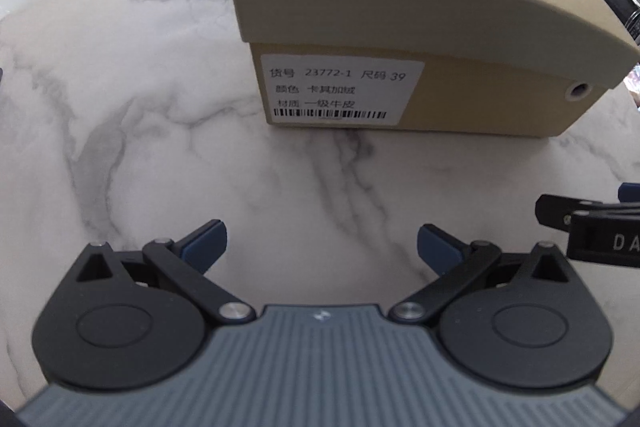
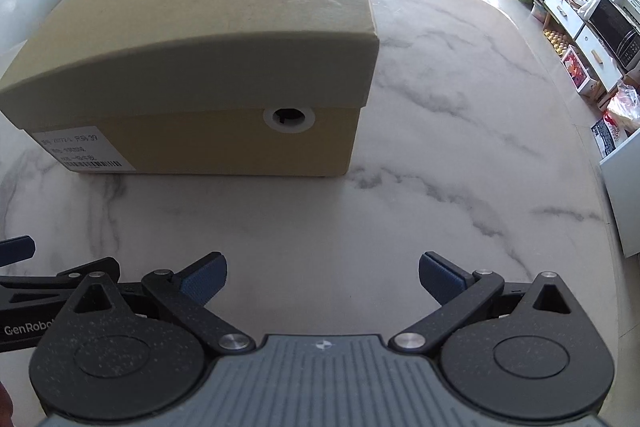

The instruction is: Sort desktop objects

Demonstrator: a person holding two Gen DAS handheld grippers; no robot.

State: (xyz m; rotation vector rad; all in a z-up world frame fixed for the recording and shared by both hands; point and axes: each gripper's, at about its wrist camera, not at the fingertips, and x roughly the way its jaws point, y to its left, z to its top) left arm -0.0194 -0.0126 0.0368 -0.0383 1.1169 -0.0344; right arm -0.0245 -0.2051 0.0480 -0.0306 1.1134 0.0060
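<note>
Left wrist view: the left gripper (image 1: 322, 247) hangs above the marble table (image 1: 132, 131) with its blue pads spread apart and nothing between them. A lidded shoe box (image 1: 408, 27) stands far and to the right, its label (image 1: 340, 89) facing the camera, well apart from the fingers. The right gripper (image 1: 592, 227) juts in at the right edge.

Right wrist view: the right gripper (image 2: 322, 277) is likewise spread wide and empty — the shoe box (image 2: 224, 39) sits far-left, lid on, a round vent hole (image 2: 289, 118) in its near side. No loose objects show on the table (image 2: 460, 155); whether sorting is finished or not yet begun cannot be told.
</note>
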